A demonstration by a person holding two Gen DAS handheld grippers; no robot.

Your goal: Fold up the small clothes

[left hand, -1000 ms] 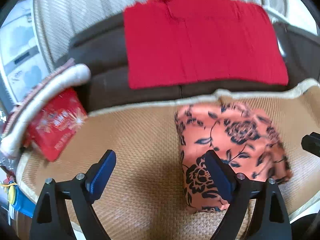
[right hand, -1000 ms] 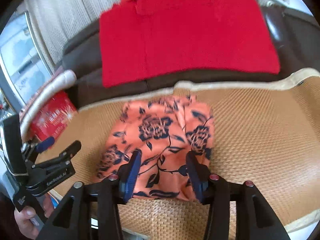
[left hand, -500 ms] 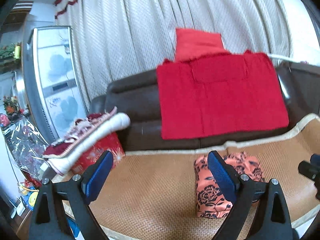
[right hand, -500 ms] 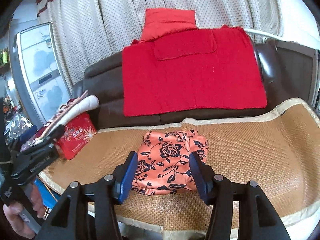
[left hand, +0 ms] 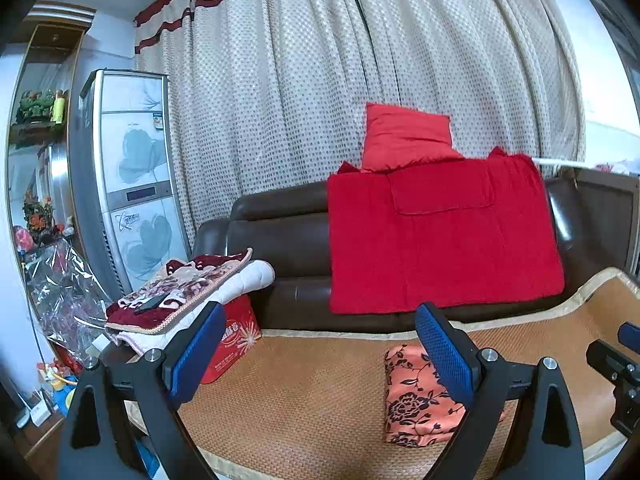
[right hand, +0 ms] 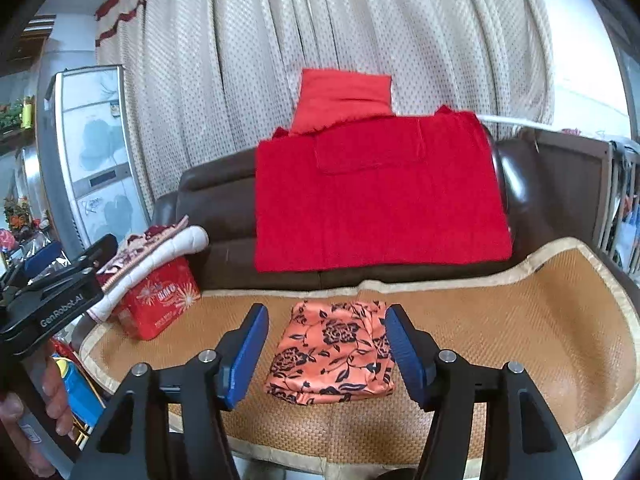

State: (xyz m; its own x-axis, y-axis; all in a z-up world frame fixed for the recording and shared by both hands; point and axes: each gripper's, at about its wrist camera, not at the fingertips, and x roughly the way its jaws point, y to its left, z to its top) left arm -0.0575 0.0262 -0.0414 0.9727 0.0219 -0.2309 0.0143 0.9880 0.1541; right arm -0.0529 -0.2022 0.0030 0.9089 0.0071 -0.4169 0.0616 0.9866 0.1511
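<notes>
On mat, 6 o'clock: floral garment point(right hand: 332, 354) apparently folded | left gripper point(left hand: 320, 354), right gripper point(right hand: 322, 350) apart, empty | nothing visibly left

Left gripper point(left hand: 320, 360) and right gripper point(right hand: 324, 354) both gape, empty

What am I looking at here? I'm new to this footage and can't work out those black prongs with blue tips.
They are hand-held tools, not a robot: a person carries one two-finger gripper in each hand, each with a wide-angle camera looking along its fingers. One picture comes from the left gripper, the other from the right gripper, where a hand shows holding the left tool. Both stand open and hold nothing; the right one's jaws have just been opening. On the woven straw mat lies a folded orange cloth with black flowers, and a red printed bag at the left end. A red blanket hangs over the dark brown sofa.
</notes>
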